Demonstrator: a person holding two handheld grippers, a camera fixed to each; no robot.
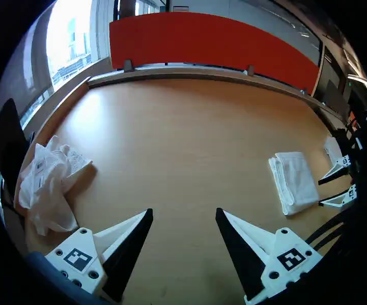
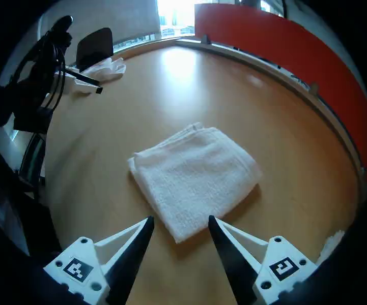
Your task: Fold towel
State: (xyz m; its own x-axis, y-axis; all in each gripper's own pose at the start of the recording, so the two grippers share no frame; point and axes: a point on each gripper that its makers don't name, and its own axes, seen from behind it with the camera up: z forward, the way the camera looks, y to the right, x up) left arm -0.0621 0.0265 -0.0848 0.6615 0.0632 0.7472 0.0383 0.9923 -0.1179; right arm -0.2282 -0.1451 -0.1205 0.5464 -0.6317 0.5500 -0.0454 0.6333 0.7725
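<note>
**Towel lies folded, both grippers empty**

The white terry towel (image 2: pixel 196 180) lies folded into a thick square on the light wooden surface (image 1: pixel 183 137), with its near corner pointing into the gap of my right gripper (image 2: pixel 179 219). That gripper's jaws stand apart and hold nothing. The left gripper (image 1: pixel 183 213) is also spread wide and empty, over bare wood and well apart from the towel.

I judge the towel to be light, soft and limp. It won't slip, but it has no stiffness, so lifting one point lets the stack sag and the layers peel open. I would take hold at a corner or along the stacked edge, pinching all the layers together. If it needs another fold, I would hold one corner in each gripper so the edge stays straight.

The two views show different things:

- **Right gripper view:** it gives me the towel close up — the nap, the layered edge on its left side, and the corner nearest the fingers. I cannot tell from it how high the fingers are above the wood.
- **Left gripper view:** it shows the layout — the towel far off to the right with the right gripper just beside it. On the opposite side, a crumpled heap of white cloth (image 1: pixel 51 183) lies at the surface's edge beside a black chair (image 1: pixel 7 137). A long red partition panel (image 1: pixel 208 43) runs along the back.
</note>
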